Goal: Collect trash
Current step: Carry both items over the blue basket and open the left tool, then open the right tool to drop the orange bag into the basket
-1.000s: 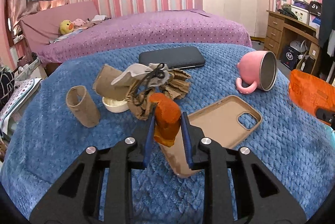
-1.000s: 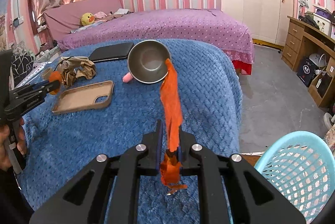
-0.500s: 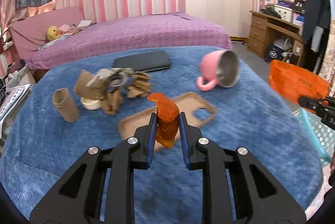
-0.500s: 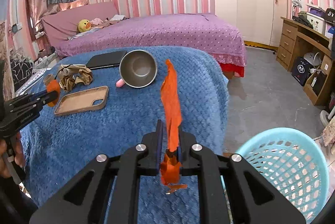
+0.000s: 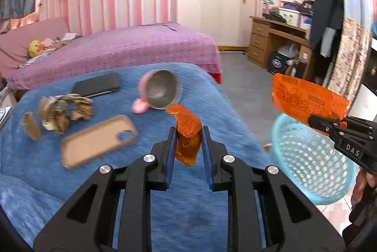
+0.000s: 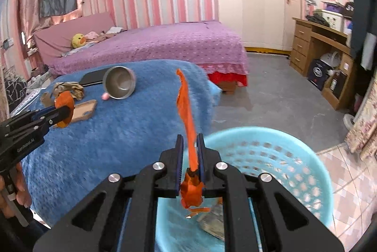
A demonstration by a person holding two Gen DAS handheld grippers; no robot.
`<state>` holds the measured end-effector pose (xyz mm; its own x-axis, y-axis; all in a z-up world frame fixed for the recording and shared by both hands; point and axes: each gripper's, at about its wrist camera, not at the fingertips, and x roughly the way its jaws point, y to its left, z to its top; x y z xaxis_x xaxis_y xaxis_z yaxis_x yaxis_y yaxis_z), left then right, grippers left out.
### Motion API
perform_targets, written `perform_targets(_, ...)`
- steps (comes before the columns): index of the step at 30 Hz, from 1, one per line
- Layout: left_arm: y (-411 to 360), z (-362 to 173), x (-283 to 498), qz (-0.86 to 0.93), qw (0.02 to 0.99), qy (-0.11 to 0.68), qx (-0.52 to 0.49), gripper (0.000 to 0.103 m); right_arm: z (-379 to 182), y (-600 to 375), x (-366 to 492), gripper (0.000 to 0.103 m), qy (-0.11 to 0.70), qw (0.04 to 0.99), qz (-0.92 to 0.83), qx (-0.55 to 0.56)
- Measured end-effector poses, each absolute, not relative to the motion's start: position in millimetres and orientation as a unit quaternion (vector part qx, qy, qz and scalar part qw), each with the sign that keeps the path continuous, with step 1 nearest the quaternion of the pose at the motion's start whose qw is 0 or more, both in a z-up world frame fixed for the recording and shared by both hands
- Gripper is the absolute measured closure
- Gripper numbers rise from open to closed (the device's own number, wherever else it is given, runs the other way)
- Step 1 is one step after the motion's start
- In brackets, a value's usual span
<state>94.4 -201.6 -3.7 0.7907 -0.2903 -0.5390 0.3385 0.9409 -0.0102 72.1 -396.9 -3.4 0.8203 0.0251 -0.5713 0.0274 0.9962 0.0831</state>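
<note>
Between the fingers of the left gripper (image 5: 187, 134) sits a piece of orange peel (image 5: 187, 131), pinched at its middle above the blue blanket (image 5: 188, 216). It looks light, curled and a little stiff, so a soft grip should be enough. To its right, the right gripper (image 6: 190, 148) is closed on a thin orange wrapper (image 6: 186, 108), held by the lower end; it seems limp and slippery. Just below and ahead of it stands the blue basket (image 6: 313, 162) on the tiled floor (image 6: 348, 171). Cardboard scraps (image 5: 63, 108) remain ahead-left, in a pink-striped bedroom.
</note>
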Motion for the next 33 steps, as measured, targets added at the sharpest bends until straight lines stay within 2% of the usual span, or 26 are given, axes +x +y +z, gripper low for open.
perform_targets(8,-267.0,-18.2,70.7,-0.198,0.937,0.281,0.067,0.083,-21.4,-458.0,45.4,0.091,0.324,0.943,-0.044,0.057)
perform_targets(23,-357.1,-39.9,71.9,-0.239,0.918,0.302,0.096,0.080,-42.5,-502.8,34.7,0.091,0.345,0.933,-0.075,0.069)
perform_targets(25,-358.8,-40.9,74.9,-0.240,0.917,0.307,0.089,0.074,-42.4,-506.4,34.1,0.091,0.343,0.933,-0.074,0.079)
perform_targets(27,-358.0,-39.6,77.3,-0.236,0.918,0.306,0.087,0.047,-42.1,-508.7,34.5,0.091,0.341,0.934,-0.073,0.084)
perform_targets(31,-345.9,-32.2,81.6,-0.205,0.930,0.291,0.088,0.017,-43.4,-506.4,36.0,0.091,0.343,0.933,-0.072,0.078)
perform_targets(33,-337.2,-27.7,84.4,-0.197,0.934,0.285,0.082,0.011,-43.7,-505.6,36.5,0.091,0.343,0.934,-0.071,0.076)
